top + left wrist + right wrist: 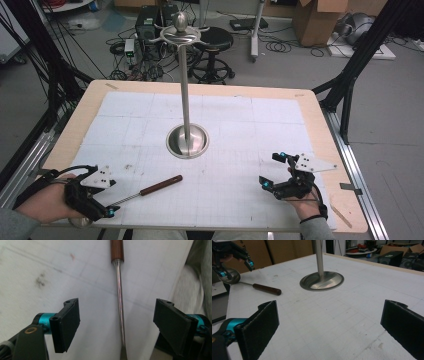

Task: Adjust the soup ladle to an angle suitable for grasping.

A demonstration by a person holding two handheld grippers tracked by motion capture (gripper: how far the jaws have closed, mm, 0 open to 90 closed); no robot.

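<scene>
A ladle lies on the white mat at the front left, its brown wooden handle [161,185] pointing toward the middle and its thin metal shaft [120,302] running back toward me. My left gripper [112,209] is open and straddles the shaft [127,197]. In the left gripper view, both pads [67,322] stand well clear of the shaft. The ladle's bowl [230,276] rests at the table's edge under the left gripper [235,268]. My right gripper [270,170] is open at the front right with nothing between its pads [262,325].
A tall metal stand with a round dished base [187,141] rises from the middle of the mat [240,120], with curved hooks at its top [181,34]. The wooden table edge [320,130] frames the mat. A stool [212,45], cables and cardboard boxes [320,20] sit on the floor beyond.
</scene>
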